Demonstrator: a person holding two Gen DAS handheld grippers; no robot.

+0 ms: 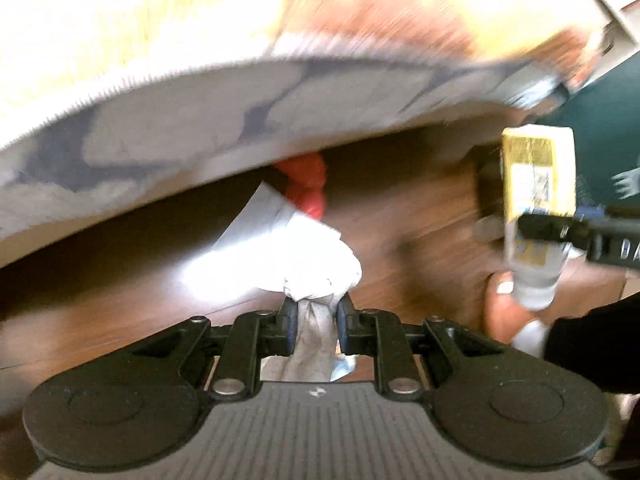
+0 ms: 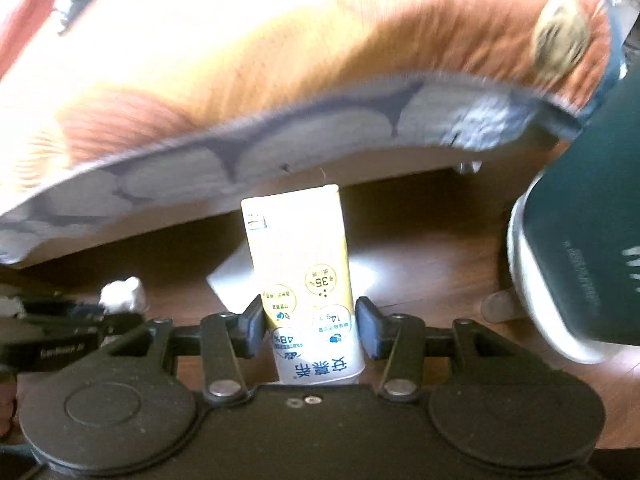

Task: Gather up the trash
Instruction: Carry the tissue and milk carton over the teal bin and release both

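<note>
Nearest the left wrist camera, the left gripper has its jaws drawn almost together, pinching a crumpled white tissue that bunches out ahead of the pads. In the right wrist view, the right gripper holds a yellow-and-white carton upright between jaws standing fairly wide, the pads pressed on both of its side faces. Both items hang clear above the dark wood floor, beside the scalloped edge of an orange rug. A dark green bin with a pale rim sits at the right of the right wrist view, just beside the rug corner. A red object lies on the floor near the rug edge; its nature cannot be determined through the blur. For the carry step, maintain constant clamping pressure on both loads, keep the carton vertical to prevent slipping, and position each gripper squarely over the bin opening before release. Release one item at a time.
</note>
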